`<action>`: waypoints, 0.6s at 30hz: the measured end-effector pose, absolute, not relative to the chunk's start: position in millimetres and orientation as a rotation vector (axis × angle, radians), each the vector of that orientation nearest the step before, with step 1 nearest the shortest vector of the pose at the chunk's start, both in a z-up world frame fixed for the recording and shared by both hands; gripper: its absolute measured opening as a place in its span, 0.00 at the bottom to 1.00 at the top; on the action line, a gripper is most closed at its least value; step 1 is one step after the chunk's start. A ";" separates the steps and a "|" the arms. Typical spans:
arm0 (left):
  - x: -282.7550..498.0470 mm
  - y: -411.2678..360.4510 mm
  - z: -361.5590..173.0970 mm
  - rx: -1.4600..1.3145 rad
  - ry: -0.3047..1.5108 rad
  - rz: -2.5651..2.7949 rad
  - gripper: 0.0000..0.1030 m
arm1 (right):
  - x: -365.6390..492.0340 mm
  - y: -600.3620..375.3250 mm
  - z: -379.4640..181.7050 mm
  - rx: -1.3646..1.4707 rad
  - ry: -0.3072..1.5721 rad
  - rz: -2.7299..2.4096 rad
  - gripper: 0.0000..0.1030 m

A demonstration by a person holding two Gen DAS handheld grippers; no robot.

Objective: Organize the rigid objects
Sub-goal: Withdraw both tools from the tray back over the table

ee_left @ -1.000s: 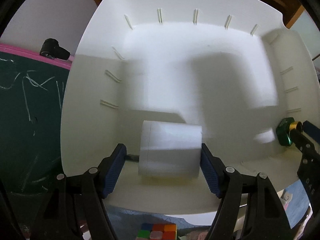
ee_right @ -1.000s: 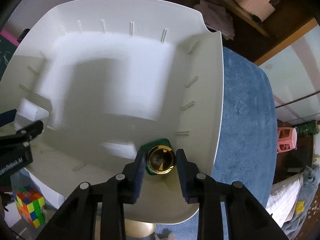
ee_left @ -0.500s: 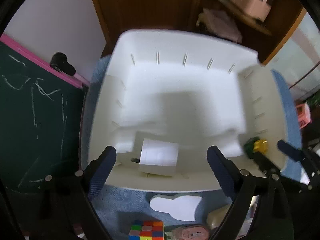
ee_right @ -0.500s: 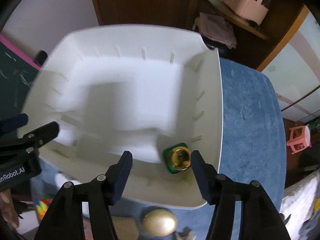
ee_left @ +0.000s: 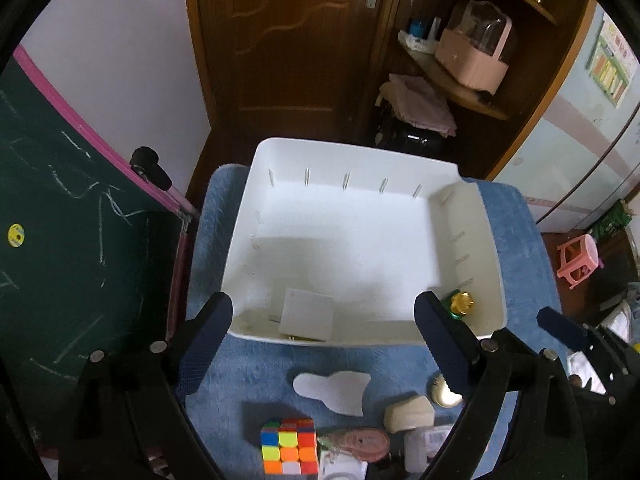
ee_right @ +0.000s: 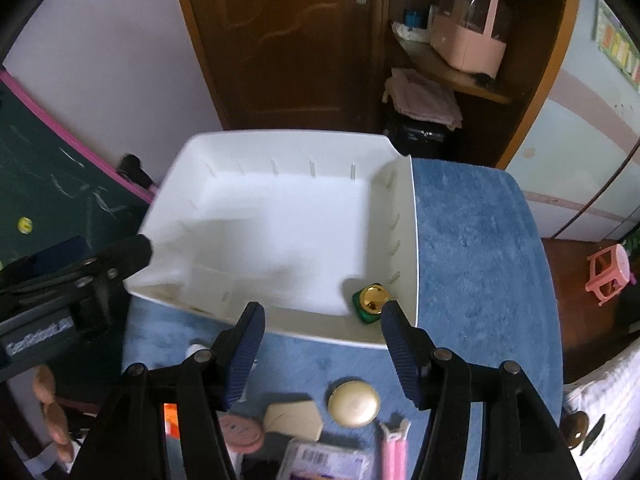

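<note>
On the blue tabletop (ee_left: 256, 364), loose items wait beside the white bin (ee_left: 486, 264) — both jaws stand released, empty; the Rubik's cube (ee_left: 289, 450) is best squared before being gripped.

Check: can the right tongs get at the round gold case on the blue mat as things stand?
Probably yes. The right tongs are open and empty, and the gold case lies bare on the blue mat just below them, outside the white bin, nothing covering it.

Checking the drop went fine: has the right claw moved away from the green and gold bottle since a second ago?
Yes. The right claw has let go and pulled up and back from the bottle, which sits in the white bin's near right corner.
</note>
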State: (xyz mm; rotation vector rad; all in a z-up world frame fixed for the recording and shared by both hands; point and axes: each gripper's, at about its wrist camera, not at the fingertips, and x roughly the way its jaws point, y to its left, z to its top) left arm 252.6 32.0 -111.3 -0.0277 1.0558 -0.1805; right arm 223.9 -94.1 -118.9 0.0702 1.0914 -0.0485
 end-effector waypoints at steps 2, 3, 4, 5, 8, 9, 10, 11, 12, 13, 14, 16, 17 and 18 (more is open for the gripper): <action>245.6 35.7 -100.9 -0.051 1.041 -0.186 0.91 | 213.2 -93.4 -108.1 0.101 1.073 -0.036 0.60; 241.5 37.2 -95.5 -0.059 1.031 -0.186 0.91 | 207.0 -93.5 -102.0 0.118 1.063 -0.028 0.60; 236.9 38.6 -89.7 -0.064 1.019 -0.187 0.91 | 202.2 -93.1 -97.0 0.130 1.053 -0.022 0.60; 231.5 39.8 -83.5 -0.067 1.008 -0.186 0.91 | 194.9 -93.1 -89.6 0.141 1.035 -0.017 0.60; 215.5 42.4 -67.2 -0.070 0.967 -0.180 0.91 | 179.4 -92.1 -73.9 0.157 1.001 0.011 0.61; 210.4 42.8 -62.9 -0.068 0.955 -0.176 0.91 | 173.1 -92.2 -68.0 0.161 0.992 0.027 0.62; 203.6 43.0 -57.5 -0.066 0.939 -0.174 0.91 | 167.9 -92.4 -63.7 0.164 0.983 0.040 0.63; 198.3 43.2 -54.2 -0.067 0.931 -0.180 0.91 | 159.2 -92.8 -57.0 0.163 0.968 0.052 0.63; 193.0 43.2 -50.9 -0.070 0.924 -0.189 0.91 | 152.3 -93.2 -52.0 0.160 0.955 0.060 0.63; 185.8 42.8 -46.9 -0.073 0.918 -0.200 0.91 | 145.2 -93.7 -47.2 0.158 0.942 0.069 0.63; 181.4 42.9 -44.5 -0.076 0.917 -0.201 0.91 | 137.7 -93.9 -42.7 0.153 0.930 0.077 0.63; 169.8 42.1 -39.0 -0.080 0.910 -0.199 0.91 | 123.7 -94.0 -35.2 0.135 0.911 0.090 0.63; 163.5 41.2 -36.1 -0.082 0.906 -0.199 0.91 | 116.1 -94.0 -32.1 0.123 0.901 0.100 0.63; 157.9 40.5 -33.4 -0.084 0.901 -0.203 0.91 | 107.5 -94.5 -28.5 0.112 0.892 0.110 0.64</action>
